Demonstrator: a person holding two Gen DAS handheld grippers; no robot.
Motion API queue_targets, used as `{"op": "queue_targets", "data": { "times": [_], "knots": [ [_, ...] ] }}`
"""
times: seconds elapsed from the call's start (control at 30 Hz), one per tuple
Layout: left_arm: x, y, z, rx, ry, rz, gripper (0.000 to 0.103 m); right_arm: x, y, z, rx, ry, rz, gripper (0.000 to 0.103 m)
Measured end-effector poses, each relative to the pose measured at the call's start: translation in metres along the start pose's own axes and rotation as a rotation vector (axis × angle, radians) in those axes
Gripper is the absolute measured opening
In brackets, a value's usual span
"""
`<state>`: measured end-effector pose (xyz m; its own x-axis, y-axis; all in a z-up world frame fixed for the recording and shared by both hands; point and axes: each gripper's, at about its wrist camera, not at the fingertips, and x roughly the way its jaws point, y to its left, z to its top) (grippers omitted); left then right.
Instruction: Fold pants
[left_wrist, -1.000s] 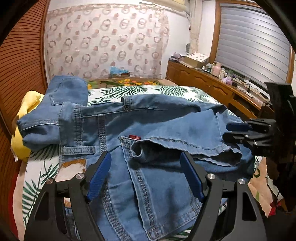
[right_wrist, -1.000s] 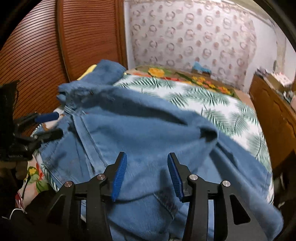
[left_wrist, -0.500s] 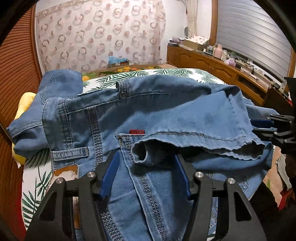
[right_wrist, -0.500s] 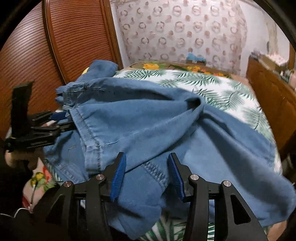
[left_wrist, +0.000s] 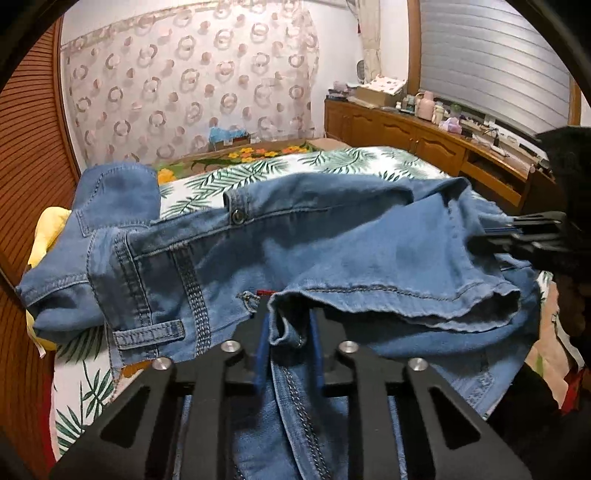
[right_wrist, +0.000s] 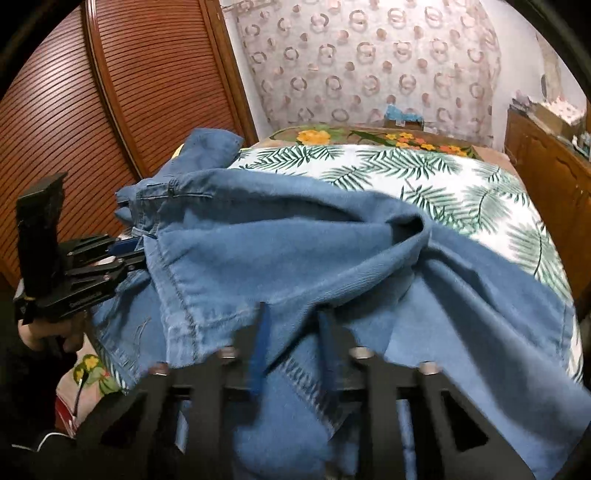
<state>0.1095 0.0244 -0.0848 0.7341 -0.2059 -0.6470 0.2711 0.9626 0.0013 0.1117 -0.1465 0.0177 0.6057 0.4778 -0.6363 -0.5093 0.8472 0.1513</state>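
Now both tilt downward: left tool (left_wrist: 287, 345) closing on jeans (left_wrist: 332, 251), right tool (right_wrist: 295, 347) clamped.

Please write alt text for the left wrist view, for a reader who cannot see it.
The left gripper is closing on a bunched hem edge of blue jeans spread across a leaf-print bed. The right gripper meets the jeans at their far right edge. A patterned curtain hangs behind.

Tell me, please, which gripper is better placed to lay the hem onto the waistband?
Left, likely: left gripper closing on the jeans hem beside the waistband; right gripper pinches its far corner.
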Motion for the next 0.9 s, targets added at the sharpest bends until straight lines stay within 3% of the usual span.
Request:
{"op": "queue_targets", "data": {
  "times": [0.03, 0.27, 0.43, 0.63, 0.77, 0.9],
  "knots": [
    [-0.004, 0.0, 0.0, 0.004, -0.008, -0.006, 0.011, -0.001, 0.0, 0.0, -0.002, -0.007, 0.002, 0.004],
    [-0.032, -0.009, 0.007, 0.036, -0.08, 0.003, 0.007, -0.016, 0.005, 0.008, -0.04, -0.071, 0.005, 0.001],
    [-0.076, -0.003, 0.005, -0.033, -0.182, 0.0, 0.006, -0.041, 0.014, 0.023, -0.096, -0.149, 0.005, 0.001],
    [-0.105, 0.004, -0.012, -0.065, -0.191, -0.001, 0.006, -0.059, 0.037, 0.055, -0.167, -0.218, 0.028, 0.001],
    [-0.12, 0.018, -0.027, -0.114, -0.193, 0.009, 0.006, -0.045, 0.056, 0.075, -0.211, -0.215, 0.074, 0.001],
    [-0.122, 0.025, -0.047, -0.15, -0.168, 0.009, 0.006, -0.007, 0.072, 0.089, -0.253, -0.175, 0.116, 0.001]
  ]
}}
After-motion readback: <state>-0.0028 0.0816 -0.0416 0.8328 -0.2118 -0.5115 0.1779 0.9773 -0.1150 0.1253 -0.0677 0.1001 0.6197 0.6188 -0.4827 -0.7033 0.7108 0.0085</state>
